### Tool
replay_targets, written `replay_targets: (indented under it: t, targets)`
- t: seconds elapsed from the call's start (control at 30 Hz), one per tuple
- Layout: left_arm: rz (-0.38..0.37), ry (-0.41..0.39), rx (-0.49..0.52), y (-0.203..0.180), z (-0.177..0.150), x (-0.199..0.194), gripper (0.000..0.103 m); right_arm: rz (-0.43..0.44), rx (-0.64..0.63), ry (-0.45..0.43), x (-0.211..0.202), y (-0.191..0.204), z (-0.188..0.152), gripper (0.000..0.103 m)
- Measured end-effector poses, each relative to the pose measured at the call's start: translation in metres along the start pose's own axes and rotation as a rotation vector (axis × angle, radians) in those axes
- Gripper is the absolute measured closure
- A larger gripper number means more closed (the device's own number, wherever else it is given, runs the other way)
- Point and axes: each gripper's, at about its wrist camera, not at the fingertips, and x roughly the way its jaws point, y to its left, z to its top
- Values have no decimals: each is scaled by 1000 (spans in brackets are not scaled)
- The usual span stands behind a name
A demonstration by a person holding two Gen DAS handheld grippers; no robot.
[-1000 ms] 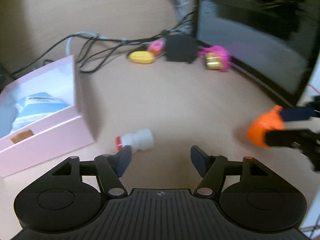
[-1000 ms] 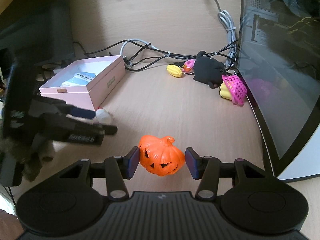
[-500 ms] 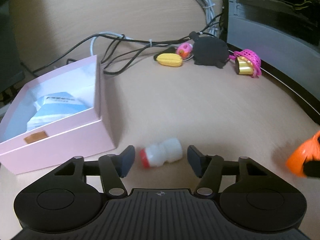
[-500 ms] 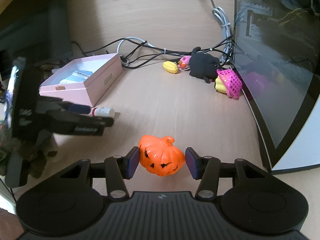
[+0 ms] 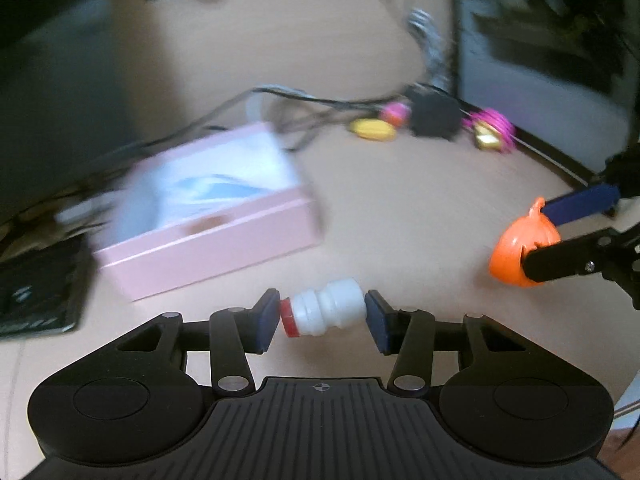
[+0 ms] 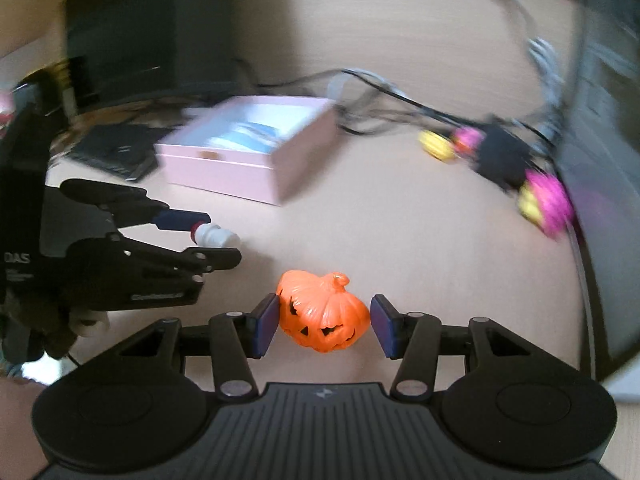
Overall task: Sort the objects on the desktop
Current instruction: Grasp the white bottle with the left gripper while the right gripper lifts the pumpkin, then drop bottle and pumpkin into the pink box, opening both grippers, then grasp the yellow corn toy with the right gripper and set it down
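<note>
Lying on its side between the blue pads of the left gripper (image 5: pixel 322 318), a small white bottle (image 5: pixel 326 313) with a red cap has both ends touching the pads — cap to the left pad, base to the right one — so the claw is pinching it lengthwise. From the right wrist view the same bottle (image 6: pixel 214 235) shows at the tip of the left gripper (image 6: pixel 208 240), low over the desk (image 6: pixel 400 220), though whether it rests on the wood cannot be told.

The right gripper (image 6: pixel 324 324) has an orange pumpkin toy (image 6: pixel 324 314) between its pads; the left pad touches the toy, while a thin gap shows beside the right pad, so a firm pinch cannot be told. In the left wrist view the pumpkin (image 5: pixel 520 250) sits between those fingers at the right of the scene.

An open pink box (image 5: pixel 208 236) lies at the left, beyond the bottle, with a light blue packet (image 6: pixel 252 134) inside. Far right, along the edge of a dark monitor (image 5: pixel 540 60), a blurred cluster — a yellow toy (image 5: pixel 372 130), a black toy (image 5: pixel 434 116) and a pink basket (image 5: pixel 490 128) — lies among dark cables (image 5: pixel 320 100).
</note>
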Motion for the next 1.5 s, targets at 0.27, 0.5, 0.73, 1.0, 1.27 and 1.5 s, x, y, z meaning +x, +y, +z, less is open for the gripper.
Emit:
replay_targets:
  t: [0.27,0.5,0.73,1.0,1.27,1.5]
  targets:
    - [180,-131,-126,62,33,-40,52,178,-141,-107,9,29,75,53]
    - [211,-190,-87,98,78,-23,52,160,-155,-240,30,23,151,53]
    - [174,-216,-60,130,120,32,50,134,-16,-271,76,13,220,53]
    - [139,-200,-94,151,109,52,6,17,52,-290,118,-3,233,41]
    - [87,-58,-137,144,61,56,2,-258,158,-112,146,-63,146,40]
    - [65,-22,-168,127,47,47,1,-528,68,-91,185,-96,115,47]
